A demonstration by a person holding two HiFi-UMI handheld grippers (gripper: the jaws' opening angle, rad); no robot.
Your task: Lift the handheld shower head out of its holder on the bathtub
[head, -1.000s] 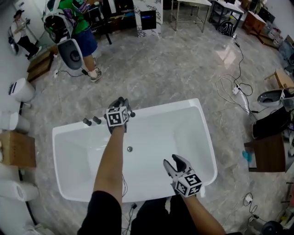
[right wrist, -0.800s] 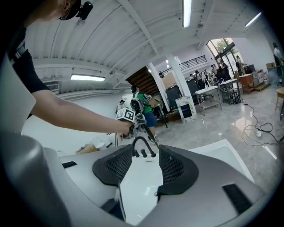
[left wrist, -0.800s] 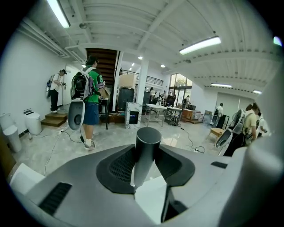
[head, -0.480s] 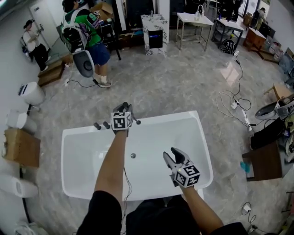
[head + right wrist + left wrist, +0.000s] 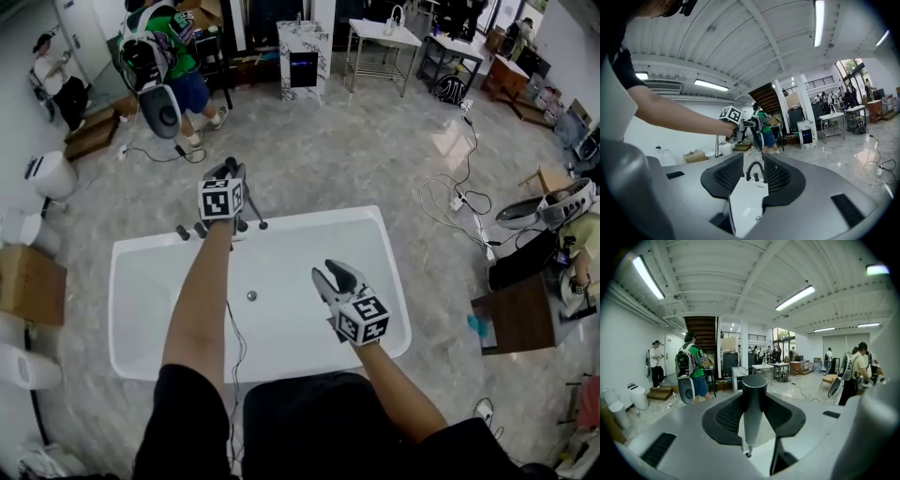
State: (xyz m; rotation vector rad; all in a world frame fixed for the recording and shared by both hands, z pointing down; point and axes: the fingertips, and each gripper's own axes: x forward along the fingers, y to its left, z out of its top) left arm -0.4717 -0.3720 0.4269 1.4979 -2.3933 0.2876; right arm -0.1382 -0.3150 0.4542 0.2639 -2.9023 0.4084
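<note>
The white bathtub (image 5: 394,281) fills the middle of the head view. My left gripper (image 5: 228,171) is raised above the tub's far rim, shut on the dark handheld shower head (image 5: 251,217). In the left gripper view its slim dark handle (image 5: 753,413) stands upright between the pads (image 5: 727,416), tip downward. The tap knobs (image 5: 187,231) sit on the rim just below. My right gripper (image 5: 330,274) hovers over the tub's inside; its jaws are closing with nothing between them. The right gripper view shows the dark faucet (image 5: 754,169) beyond the jaws and the left gripper (image 5: 740,124) with the shower head (image 5: 757,133) high up.
A person in a green shirt with a backpack (image 5: 155,52) stands beyond the tub and another person (image 5: 52,80) at far left. White fixtures (image 5: 47,178) and a cardboard box (image 5: 28,281) lie left. Cables (image 5: 459,202) and a wooden stand (image 5: 511,319) are on the right.
Both grippers have risen. The left one has carried the shower head up off the tub rim. The right gripper's jaws have narrowed.
</note>
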